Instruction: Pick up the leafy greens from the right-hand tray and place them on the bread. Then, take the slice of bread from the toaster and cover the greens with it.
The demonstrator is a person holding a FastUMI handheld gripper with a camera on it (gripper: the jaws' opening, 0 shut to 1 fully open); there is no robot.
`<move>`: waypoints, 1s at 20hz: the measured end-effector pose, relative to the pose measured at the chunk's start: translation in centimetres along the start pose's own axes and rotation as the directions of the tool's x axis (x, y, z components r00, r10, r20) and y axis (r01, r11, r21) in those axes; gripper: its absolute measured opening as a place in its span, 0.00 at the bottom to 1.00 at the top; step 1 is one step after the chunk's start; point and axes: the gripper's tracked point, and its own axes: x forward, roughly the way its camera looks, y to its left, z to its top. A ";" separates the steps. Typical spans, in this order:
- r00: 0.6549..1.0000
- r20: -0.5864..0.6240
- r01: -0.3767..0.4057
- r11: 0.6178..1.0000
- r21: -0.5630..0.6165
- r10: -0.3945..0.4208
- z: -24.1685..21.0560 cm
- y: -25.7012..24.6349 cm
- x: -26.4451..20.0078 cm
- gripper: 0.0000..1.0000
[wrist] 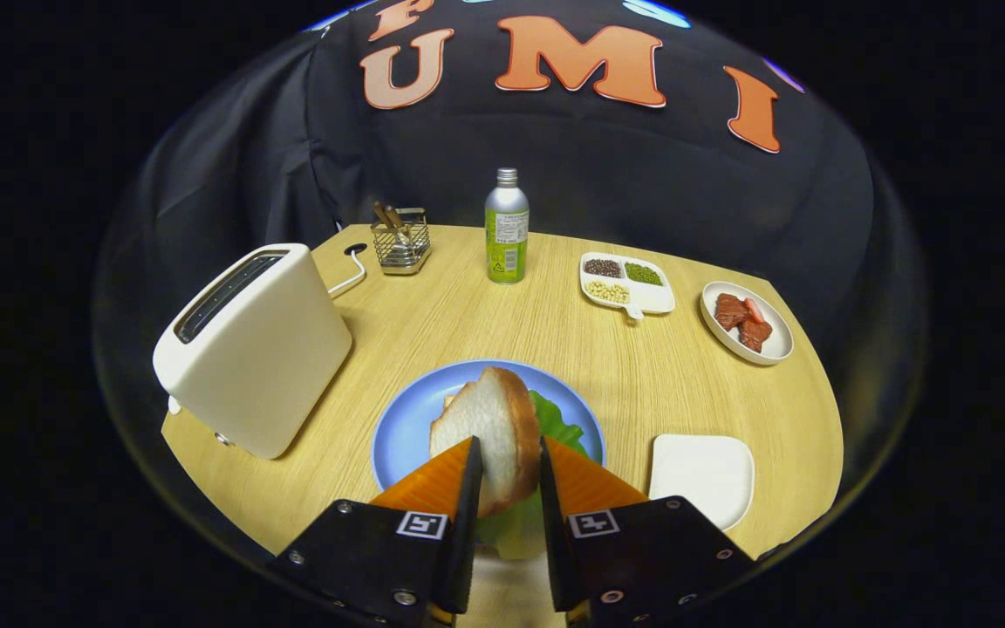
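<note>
Between the two fingers of the gripper (pixel 509 467) a slice of bread (pixel 489 432) stands on edge, clamped from both sides, its broad crumb face turned toward the toaster side and its crust arching over the top. Directly beneath and just ahead lies the blue plate (pixel 402 436), where the leafy greens (pixel 559 423) spread out under the held slice; a sliver of the lower bread (pixel 448 402) peeks out behind it. So the target sits straight below the grip, and the slice's flat face is near vertical: I judge that the coming move turns on tipping that face level over the greens before letting go. Just right of the plate rests an empty white tray (pixel 701 475). Left of the plate stands the toaster (pixel 254 349), its slot looking empty. Farther back, well apart, stand a bottle (pixel 506 228) and a dish of meat pieces (pixel 747 321)
</note>
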 end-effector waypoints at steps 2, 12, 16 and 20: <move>1.000 0.013 0.022 1.000 -0.005 -0.022 0.1 -1.1 0.0 0.40; 0.994 0.093 0.047 0.998 0.046 -0.051 2.4 -5.8 -2.2 1.00; 0.985 0.157 0.070 0.996 0.057 -0.078 4.6 -8.8 -4.8 1.00; 0.961 0.245 0.107 0.991 0.082 -0.124 7.6 -12.5 -8.6 1.00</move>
